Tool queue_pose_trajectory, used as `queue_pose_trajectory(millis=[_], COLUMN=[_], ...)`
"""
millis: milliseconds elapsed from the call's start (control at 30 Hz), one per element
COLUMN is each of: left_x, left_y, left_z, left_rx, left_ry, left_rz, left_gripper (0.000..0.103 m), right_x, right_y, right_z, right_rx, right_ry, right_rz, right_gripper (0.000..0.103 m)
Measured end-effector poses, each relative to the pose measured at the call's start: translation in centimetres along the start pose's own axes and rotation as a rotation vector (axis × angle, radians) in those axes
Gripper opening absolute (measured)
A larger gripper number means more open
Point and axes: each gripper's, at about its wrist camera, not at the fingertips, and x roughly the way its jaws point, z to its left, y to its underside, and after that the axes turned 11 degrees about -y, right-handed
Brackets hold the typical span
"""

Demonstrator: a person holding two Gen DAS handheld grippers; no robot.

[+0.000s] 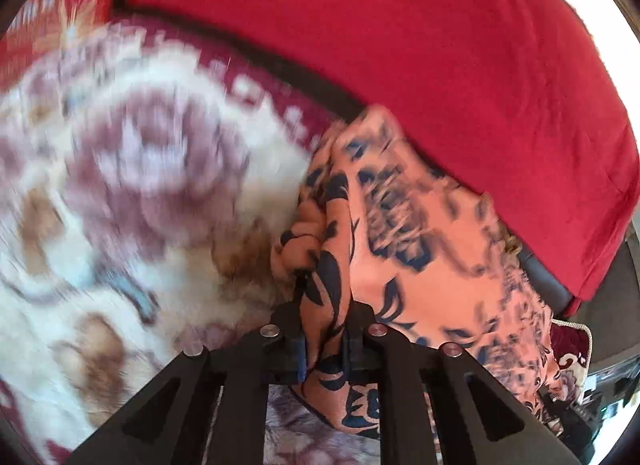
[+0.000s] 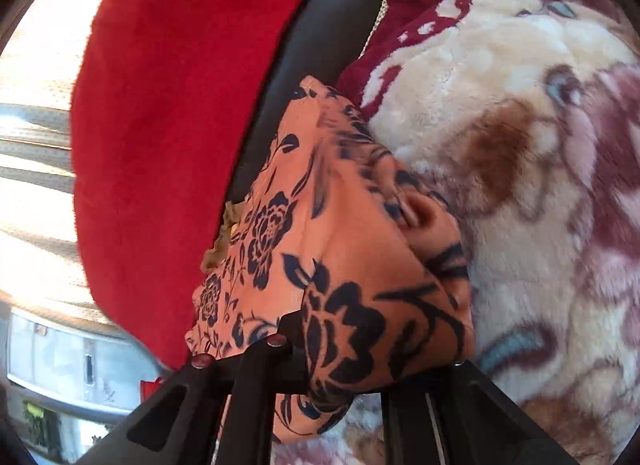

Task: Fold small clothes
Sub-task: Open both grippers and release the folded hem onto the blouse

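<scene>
An orange garment with a dark blue flower print [image 1: 420, 233] hangs over a fluffy cream and maroon blanket [image 1: 120, 185]. My left gripper [image 1: 326, 321] is shut on a bunched edge of it, with cloth pinched between the black fingers. The same garment [image 2: 320, 245] fills the middle of the right wrist view. My right gripper [image 2: 348, 349] is shut on another edge of it; the cloth drapes over the fingers and hides the tips. The garment is lifted and stretched between the two grippers.
A plain red cloth [image 1: 400, 45] covers a dark sofa back [image 2: 328, 13] behind the garment. The fluffy blanket [image 2: 520, 185] lies under and to the side. Bright window light and a grey unit [image 2: 60, 365] show at the far left of the right wrist view.
</scene>
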Motion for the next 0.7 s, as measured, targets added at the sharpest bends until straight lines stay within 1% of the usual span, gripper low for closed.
queue_pose_trajectory(millis=[67,100,133,167,233,267,300,333,367,400,433,467,500,533,567,600,633,667,700], left_x=[-4.2,-5.6,-7.8,-9.0,-12.2,-13.1,-13.4,-13.3,-12.0,-10.3,-7.9,-5.8,-5.1,-5.6,-6.4,-7.6,-8.6,-9.5,-10.0], left_y=[-0.7,-0.7,-0.4,-0.1,2.0,3.5,5.1,6.5,8.7,10.1,11.4,12.4,12.8,12.7,12.4,11.9,11.2,10.6,10.0], left_z=[-0.5,-0.6,-0.5,-0.2,1.5,2.6,3.8,4.8,6.5,7.5,8.9,10.7,12.4,13.9,14.6,15.0,15.0,14.8,14.6], left_rx=[0.026,0.032,0.04,0.043,0.044,0.041,0.037,0.036,0.048,0.07,0.084,0.064,0.013,-0.039,-0.047,-0.031,-0.016,0.0,0.024], left_ry=[0.039,0.049,0.059,0.065,0.081,0.08,0.076,0.071,0.046,0.007,-0.054,-0.076,0.004,0.059,0.061,0.024,-0.028,-0.038,-0.02], left_rz=[-0.073,-0.094,-0.128,-0.143,-0.173,-0.172,-0.163,-0.153,-0.125,-0.089,-0.017,0.073,0.104,0.09,0.078,0.048,0.004,-0.033,-0.051], left_gripper=[0.011,0.01,0.01,0.01,0.01,0.01,0.01,0.011,0.017,0.026,0.031,0.034,0.036,0.036,0.037,0.041,0.042,0.044,0.044], right_x=[-2.6,-3.8,-4.7,-6.0,-8.7,-10.2,-11.7,-12.6,-12.8,-12.2,-11.9,-11.9,-13.0,-14.6,-16.4,-17.3,-18.7,-19.6,-20.4], right_y=[0.0,0.2,0.4,1.0,2.5,3.6,5.1,6.5,7.3,8.9,9.5,10.5,11.0,11.3,11.4,11.4,11.2,10.7,10.2], right_z=[4.0,5.6,6.6,7.8,8.6,8.1,7.0,5.5,4.2,0.8,-1.2,-5.0,-6.3,-6.9,-7.0,-7.1,-7.2,-7.1,-6.8], right_rx=[-0.087,-0.127,-0.156,-0.193,-0.218,-0.214,-0.21,-0.216,-0.222,-0.212,-0.176,-0.077,-0.066,-0.075,-0.084,-0.087,-0.093,-0.109,-0.138], right_ry=[-0.046,-0.057,-0.061,-0.065,-0.094,-0.103,-0.09,-0.065,-0.052,-0.001,0.04,0.062,-0.02,-0.054,-0.025,-0.018,0.0,0.034,0.061], right_rz=[-0.032,-0.039,-0.044,-0.049,-0.044,-0.043,-0.044,-0.041,-0.031,0.032,0.077,0.119,0.077,0.049,0.035,0.018,-0.011,-0.032,-0.043], right_gripper=[0.009,0.009,0.009,0.009,0.009,0.009,0.009,0.014,0.024,0.055,0.072,0.067,0.061,0.062,0.063,0.068,0.071,0.072,0.072])
